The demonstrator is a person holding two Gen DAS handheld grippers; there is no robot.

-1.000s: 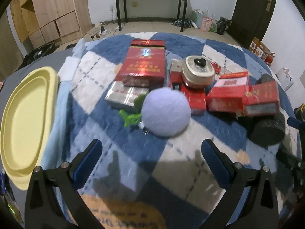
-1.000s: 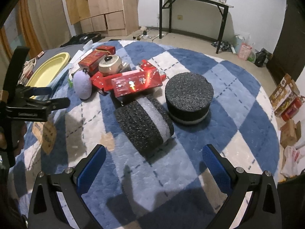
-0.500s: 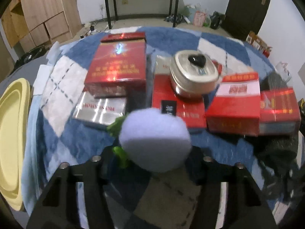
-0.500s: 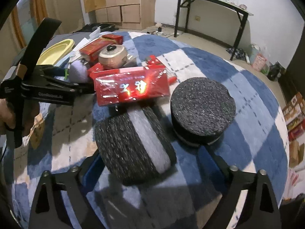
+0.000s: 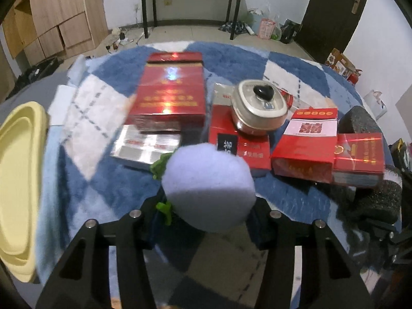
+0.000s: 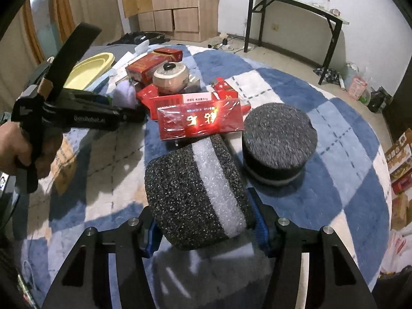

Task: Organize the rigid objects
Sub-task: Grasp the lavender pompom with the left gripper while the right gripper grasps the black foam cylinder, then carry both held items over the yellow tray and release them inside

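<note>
On a blue-and-white checked rug (image 5: 85, 180), the left gripper (image 5: 208, 206) is clenched on a pale lilac foam ball (image 5: 208, 188) with a green leafy bit at its side. The right gripper (image 6: 203, 219) is closing its jaws around a black foam cylinder with a white band (image 6: 195, 190) lying on its side. Just beyond sit red cartons (image 5: 170, 90), a silver box (image 5: 146, 146), a lidded round tin (image 5: 258, 108) and an upright black foam cylinder (image 6: 279, 139). A yellow tray (image 5: 18, 180) lies at the far left.
</note>
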